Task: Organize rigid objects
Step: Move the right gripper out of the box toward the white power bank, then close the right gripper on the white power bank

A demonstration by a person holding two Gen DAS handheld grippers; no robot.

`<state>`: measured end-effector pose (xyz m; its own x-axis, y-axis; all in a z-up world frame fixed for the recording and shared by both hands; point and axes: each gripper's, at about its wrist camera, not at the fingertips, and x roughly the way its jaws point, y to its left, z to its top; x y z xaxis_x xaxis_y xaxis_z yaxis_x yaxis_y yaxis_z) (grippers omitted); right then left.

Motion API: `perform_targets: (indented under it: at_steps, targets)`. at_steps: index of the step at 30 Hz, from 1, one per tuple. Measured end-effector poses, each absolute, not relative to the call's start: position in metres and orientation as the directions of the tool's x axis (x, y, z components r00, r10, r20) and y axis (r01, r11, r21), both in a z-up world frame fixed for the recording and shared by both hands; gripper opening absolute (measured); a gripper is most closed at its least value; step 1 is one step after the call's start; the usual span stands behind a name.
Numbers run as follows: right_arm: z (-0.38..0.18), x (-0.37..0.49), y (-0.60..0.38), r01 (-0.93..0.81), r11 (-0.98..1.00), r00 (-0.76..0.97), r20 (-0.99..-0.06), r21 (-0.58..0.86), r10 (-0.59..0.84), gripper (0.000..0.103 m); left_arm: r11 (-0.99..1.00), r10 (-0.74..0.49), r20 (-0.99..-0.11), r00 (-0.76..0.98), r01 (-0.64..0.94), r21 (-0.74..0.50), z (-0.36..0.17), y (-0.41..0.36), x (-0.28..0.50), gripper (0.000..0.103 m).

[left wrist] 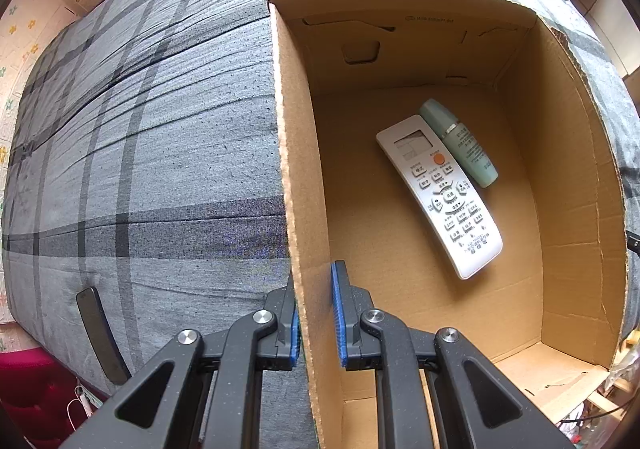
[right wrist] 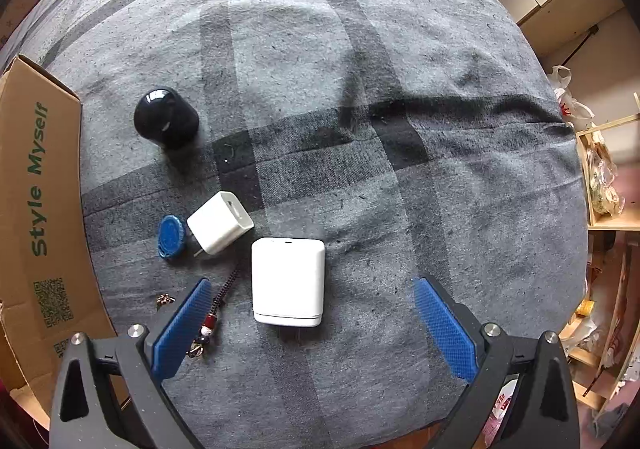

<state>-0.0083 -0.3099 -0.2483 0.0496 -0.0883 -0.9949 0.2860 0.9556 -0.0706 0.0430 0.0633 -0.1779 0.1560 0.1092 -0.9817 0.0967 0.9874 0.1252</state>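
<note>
Left gripper (left wrist: 316, 313) clamped on the near side wall of the open brown cardboard box (left wrist: 298, 177), one blue pad inside, one outside, steadying it on the grey plaid-covered bed (left wrist: 140, 153); inside the box, ahead and to the right of those pads, a white remote control (left wrist: 440, 195) lying flat with a pale green cylindrical bottle (left wrist: 460, 141) touching its far edge.

Right gripper (right wrist: 308, 323) spread wide, empty, pointing down over the bed; large white rectangular charger block (right wrist: 288, 281) right between the open blue pads, nearer the left one; small white cube plug (right wrist: 220, 223) ahead and left, blue round cap (right wrist: 171, 237) just beside that, glossy black rounded jar (right wrist: 166, 123) well ahead on the left; thin beaded cord with a red charm (right wrist: 214, 313) lying close against the left pad.

Best now to centre over the large charger, square the pads to its long flat sides, come straight down; worth keeping the left pad clear of the cord so as not to pinch it; close firmly, since smooth plastic probably slips; then lift and carry left to the box.
</note>
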Motion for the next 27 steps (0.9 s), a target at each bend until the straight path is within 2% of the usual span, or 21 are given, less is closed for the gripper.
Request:
perform_targets:
  at_steps: [13, 14, 15, 19, 21, 27]
  targets:
    - [-0.280, -0.014, -0.315, 0.300, 0.952, 0.006, -0.998, -0.064, -0.069, 0.100, 0.986, 0.114, -0.981, 0.157, 0.101, 0.130, -0.179, 0.063, 0.043, 0.014]
    - [-0.280, -0.014, -0.315, 0.300, 0.952, 0.007, -0.998, -0.062, -0.067, 0.093, 0.986, 0.114, -0.981, 0.157, 0.101, 0.131, -0.179, 0.063, 0.042, 0.014]
    - [-0.281, -0.013, -0.314, 0.300, 0.952, 0.007, -0.998, -0.059, -0.064, 0.081, 0.986, 0.114, -0.981, 0.157, 0.101, 0.131, -0.179, 0.063, 0.043, 0.014]
    - [-0.287, -0.008, -0.308, 0.301, 0.954, -0.003, -1.000, -0.010, -0.010, 0.061, 0.986, 0.115, -0.981, 0.157, 0.099, 0.131, -0.179, 0.064, 0.043, 0.014]
    - [-0.288, -0.004, -0.300, 0.288, 0.958, -0.008, -1.000, 0.005, 0.007, 0.046, 0.986, 0.115, -0.981, 0.157, 0.099, 0.132, -0.179, 0.064, 0.043, 0.014]
    - [-0.283, 0.002, -0.287, 0.278, 0.961, 0.006, -1.000, 0.003, 0.001, 0.046, 0.986, 0.118, -0.980, 0.158, 0.098, 0.135, -0.179, 0.064, 0.043, 0.014]
